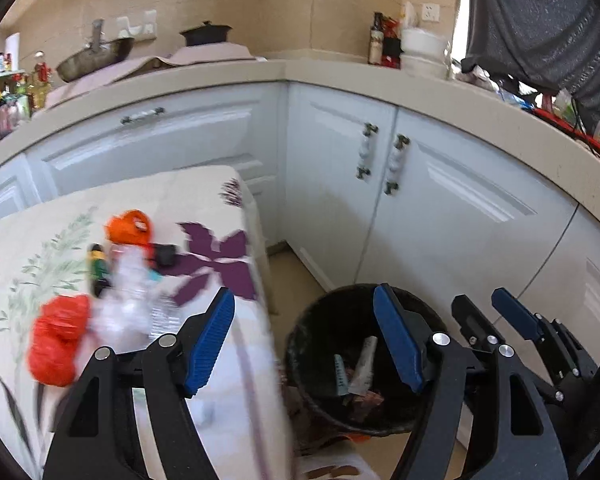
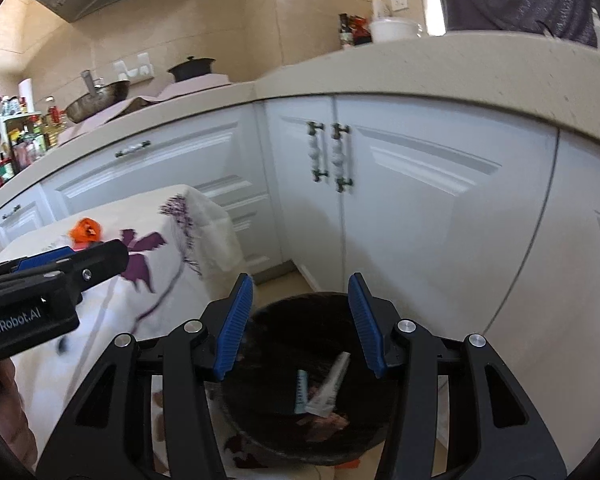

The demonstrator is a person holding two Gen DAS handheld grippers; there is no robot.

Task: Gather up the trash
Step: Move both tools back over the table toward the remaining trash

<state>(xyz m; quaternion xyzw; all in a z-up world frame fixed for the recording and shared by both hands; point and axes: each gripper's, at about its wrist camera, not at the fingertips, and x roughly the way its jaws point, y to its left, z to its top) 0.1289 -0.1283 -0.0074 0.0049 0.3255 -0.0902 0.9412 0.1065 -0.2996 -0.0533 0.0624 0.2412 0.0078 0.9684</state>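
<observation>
Black bin (image 2: 300,380) sits on the floor under your right gripper (image 2: 300,320), spread and empty. Your left gripper (image 1: 304,340), also spread, holds nothing. The trash (image 1: 112,300) lies clumped on the table (image 1: 204,192); grab carelessly and pieces could slide off the edge.

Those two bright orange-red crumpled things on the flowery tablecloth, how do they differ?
The red crumpled plastic bag looks larger and lies nearer the left gripper; the orange crumpled wrapper looks smaller and lies farther back on the table. The bag is plain red; the wrapper is orange with a pale patch. Both are crumpled and blurred, still on the table, not in the black round trash bin.
</observation>
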